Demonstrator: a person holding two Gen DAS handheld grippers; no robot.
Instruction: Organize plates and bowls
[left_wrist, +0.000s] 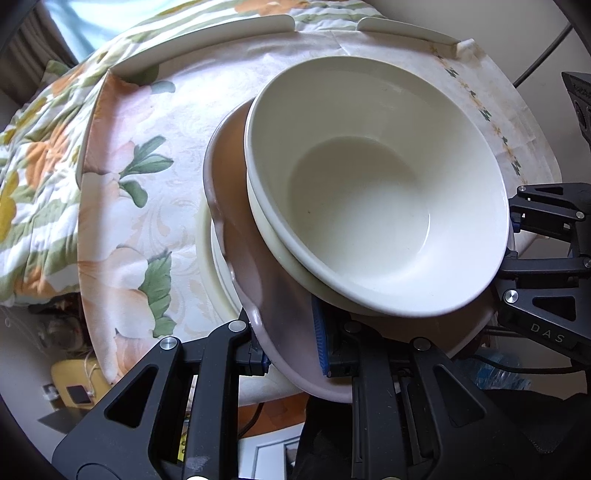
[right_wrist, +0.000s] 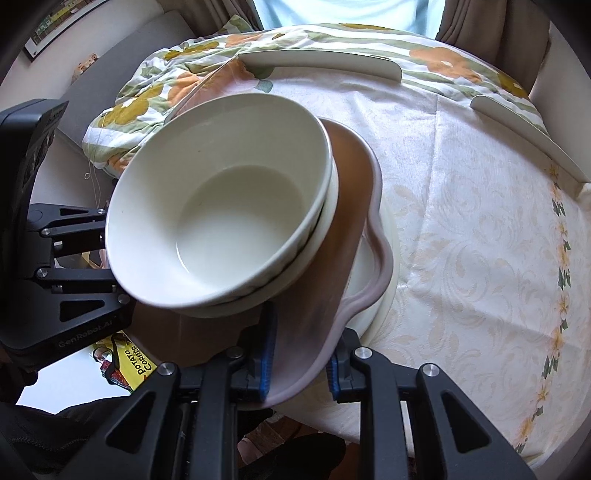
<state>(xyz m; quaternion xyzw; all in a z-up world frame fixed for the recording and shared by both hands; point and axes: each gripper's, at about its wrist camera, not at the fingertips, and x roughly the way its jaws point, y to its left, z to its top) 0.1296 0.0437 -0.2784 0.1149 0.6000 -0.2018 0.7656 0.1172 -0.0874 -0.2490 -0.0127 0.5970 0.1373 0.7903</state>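
Observation:
Two nested cream bowls (left_wrist: 369, 206) sit on a mauve wavy-rimmed plate (left_wrist: 273, 295), which lies over a pale plate (left_wrist: 214, 273). My left gripper (left_wrist: 291, 350) is shut on the mauve plate's rim, blue pads on either side. My right gripper (right_wrist: 299, 354) is shut on the same plate's (right_wrist: 354, 229) opposite rim. The bowls (right_wrist: 229, 214) tilt toward the left in the right wrist view. The pale plate (right_wrist: 391, 266) peeks out under the mauve one. Each gripper also shows in the other's view, the right (left_wrist: 546, 273) and the left (right_wrist: 66, 266).
A floral tablecloth (left_wrist: 155, 206) covers the table (right_wrist: 480, 229). White raised edge strips (right_wrist: 325, 61) run along the far side. A floral quilt (right_wrist: 155, 88) lies beyond the table. A yellow snack bag (right_wrist: 136, 363) lies on the floor below.

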